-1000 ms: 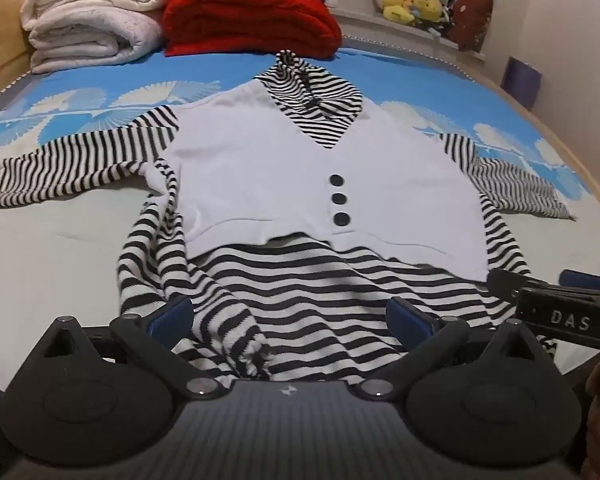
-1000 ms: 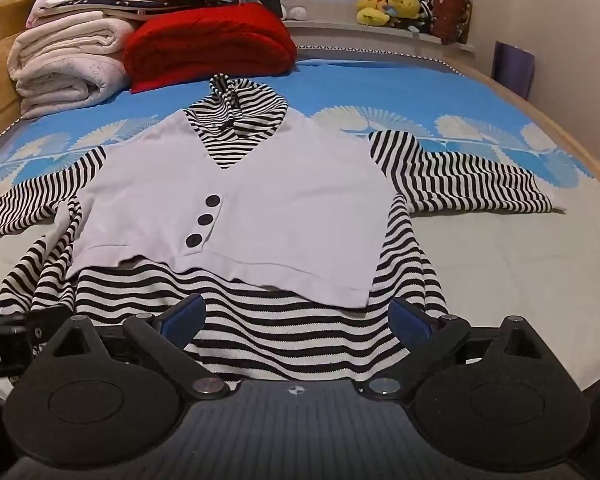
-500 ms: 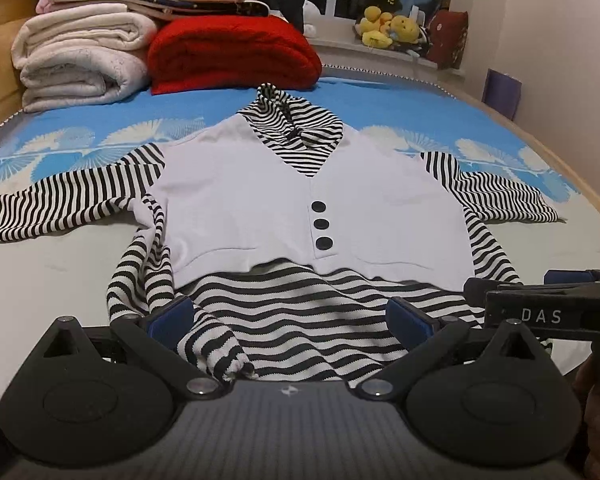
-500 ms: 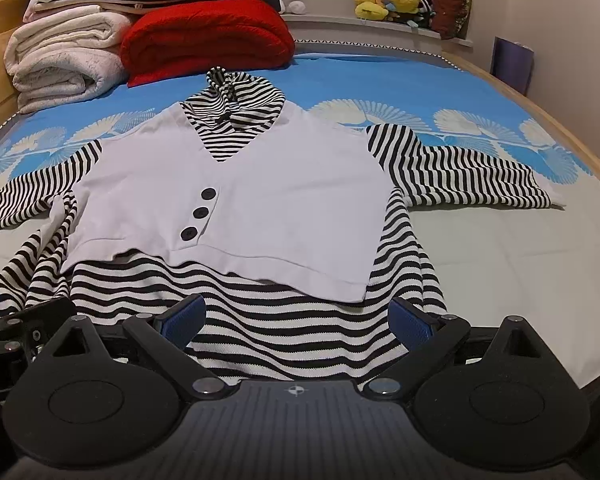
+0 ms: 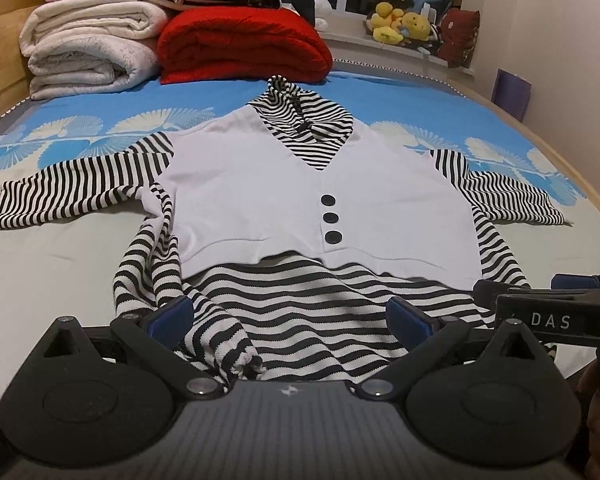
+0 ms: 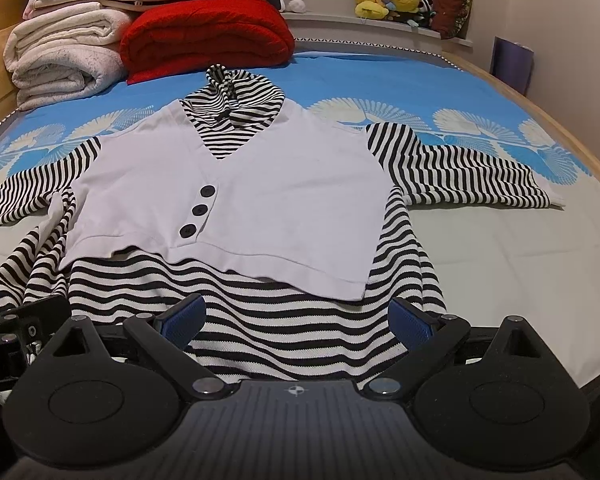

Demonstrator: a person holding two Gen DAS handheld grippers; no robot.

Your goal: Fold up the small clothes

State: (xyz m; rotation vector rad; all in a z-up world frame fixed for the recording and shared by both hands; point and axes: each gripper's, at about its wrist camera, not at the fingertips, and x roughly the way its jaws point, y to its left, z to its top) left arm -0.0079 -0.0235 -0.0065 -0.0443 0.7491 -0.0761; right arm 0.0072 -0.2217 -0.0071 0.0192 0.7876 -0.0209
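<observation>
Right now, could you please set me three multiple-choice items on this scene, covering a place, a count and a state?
1. Where does the red blanket lie?
A. beyond the garment's collar
B. on the right sleeve
C. under the hem

2. How many black buttons show on the white vest panel?
A. two
B. three
C. five

3. How do both grippers stand?
A. shut on a sleeve
B. shut on the collar
C. open, holding nothing

Answers: A, the blanket sits at the bed's far end; B, three run in a line; C, left gripper and right gripper are spread over the striped hem.
</observation>
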